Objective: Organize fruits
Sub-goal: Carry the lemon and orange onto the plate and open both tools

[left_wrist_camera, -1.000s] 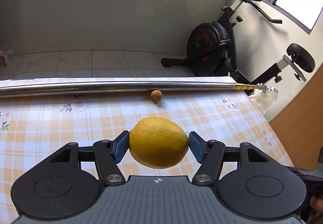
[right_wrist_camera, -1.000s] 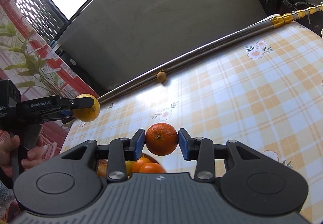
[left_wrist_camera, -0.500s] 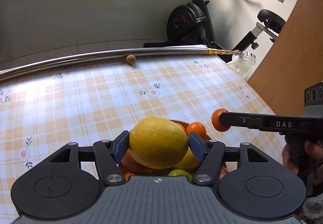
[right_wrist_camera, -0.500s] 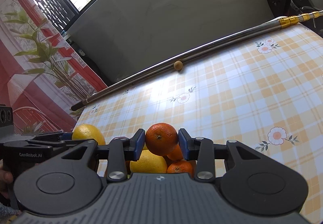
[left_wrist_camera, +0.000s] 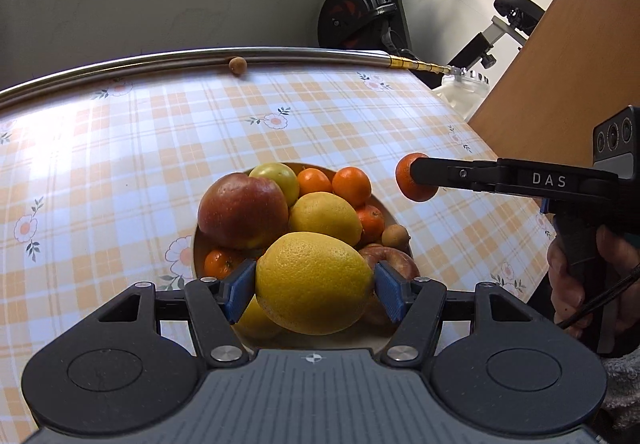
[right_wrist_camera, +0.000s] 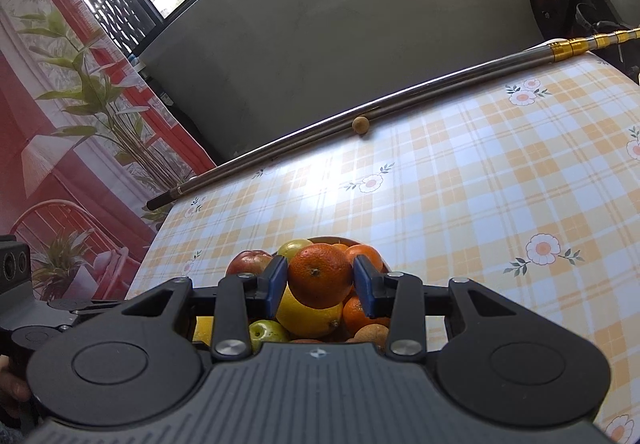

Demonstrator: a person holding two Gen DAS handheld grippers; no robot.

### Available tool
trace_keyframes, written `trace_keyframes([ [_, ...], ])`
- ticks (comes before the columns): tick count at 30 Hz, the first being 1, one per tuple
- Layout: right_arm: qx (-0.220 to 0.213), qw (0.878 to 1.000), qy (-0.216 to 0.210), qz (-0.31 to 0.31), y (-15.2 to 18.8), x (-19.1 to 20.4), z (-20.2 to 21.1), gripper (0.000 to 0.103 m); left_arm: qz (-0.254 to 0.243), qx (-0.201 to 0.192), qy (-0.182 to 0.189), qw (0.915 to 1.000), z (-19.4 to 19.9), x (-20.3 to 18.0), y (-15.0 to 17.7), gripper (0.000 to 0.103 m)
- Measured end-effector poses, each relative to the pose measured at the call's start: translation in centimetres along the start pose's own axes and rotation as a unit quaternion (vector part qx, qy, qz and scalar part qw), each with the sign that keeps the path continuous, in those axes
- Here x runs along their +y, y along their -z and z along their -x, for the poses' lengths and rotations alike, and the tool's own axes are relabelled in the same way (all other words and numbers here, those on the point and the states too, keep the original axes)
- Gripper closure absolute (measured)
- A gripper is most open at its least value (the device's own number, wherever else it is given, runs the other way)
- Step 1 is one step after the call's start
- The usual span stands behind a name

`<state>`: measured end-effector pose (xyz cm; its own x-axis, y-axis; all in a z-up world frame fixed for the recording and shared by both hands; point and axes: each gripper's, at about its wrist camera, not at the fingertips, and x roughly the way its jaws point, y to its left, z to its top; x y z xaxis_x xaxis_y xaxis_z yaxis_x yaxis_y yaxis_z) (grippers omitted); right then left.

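Observation:
My left gripper point(left_wrist_camera: 315, 286) is shut on a big yellow lemon point(left_wrist_camera: 314, 282), held over the near side of a round bowl point(left_wrist_camera: 386, 213) heaped with fruit: a red apple point(left_wrist_camera: 242, 216), another lemon point(left_wrist_camera: 324, 218), a green apple point(left_wrist_camera: 278, 177) and several mandarins. My right gripper point(right_wrist_camera: 320, 280) is shut on an orange mandarin point(right_wrist_camera: 320, 274) above the same bowl point(right_wrist_camera: 386, 268). In the left wrist view the right gripper comes in from the right, its mandarin point(left_wrist_camera: 412, 177) just beyond the bowl's right rim.
A checked floral tablecloth point(left_wrist_camera: 120, 164) covers the table. A metal pole point(left_wrist_camera: 160, 60) lies along the far edge, with a small brown round fruit point(left_wrist_camera: 237, 65) against it. An exercise bike point(left_wrist_camera: 360, 16) and a wooden panel point(left_wrist_camera: 560, 56) stand past the table's right end.
Both grippers have swung in over the table with their fruit. The bowl, out of the left wrist view a second ago, now lies under both. The grips have not changed.

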<state>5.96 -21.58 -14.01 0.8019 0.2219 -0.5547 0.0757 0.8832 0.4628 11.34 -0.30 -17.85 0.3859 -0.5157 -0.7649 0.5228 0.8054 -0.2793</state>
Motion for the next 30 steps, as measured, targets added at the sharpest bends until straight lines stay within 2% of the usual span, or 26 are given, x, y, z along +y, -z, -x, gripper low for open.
trace_keyframes([
  [5,0.002,1.0,-0.003,0.004,0.8,0.5,0.3,0.064,0.006,-0.002,-0.006,1.0,0.8,0.0,0.7,0.037],
  [12,0.002,1.0,-0.005,-0.005,1.4,0.2,0.6,0.064,0.002,0.031,-0.015,0.9994,-2.3,-0.7,1.9,0.036],
  [16,0.002,1.0,-0.001,-0.007,1.4,-0.1,0.7,0.064,-0.01,0.025,-0.025,0.9993,-2.7,-1.5,1.9,0.036],
  [18,0.003,1.0,-0.002,-0.008,1.5,-0.2,0.6,0.064,-0.005,0.023,-0.014,0.9996,-2.6,-1.5,1.8,0.047],
  [19,0.003,1.0,-0.001,-0.006,1.6,-0.1,0.6,0.064,0.003,0.027,-0.003,0.9996,-2.6,-1.4,1.8,0.048],
  [24,0.007,1.0,0.003,0.001,1.9,0.0,0.4,0.064,-0.004,0.022,-0.013,0.9997,-3.0,-1.6,2.0,0.049],
  [30,0.016,1.0,0.004,0.004,2.1,-0.1,0.0,0.064,0.026,0.011,-0.01,0.9996,-2.5,-1.1,1.7,0.047],
])
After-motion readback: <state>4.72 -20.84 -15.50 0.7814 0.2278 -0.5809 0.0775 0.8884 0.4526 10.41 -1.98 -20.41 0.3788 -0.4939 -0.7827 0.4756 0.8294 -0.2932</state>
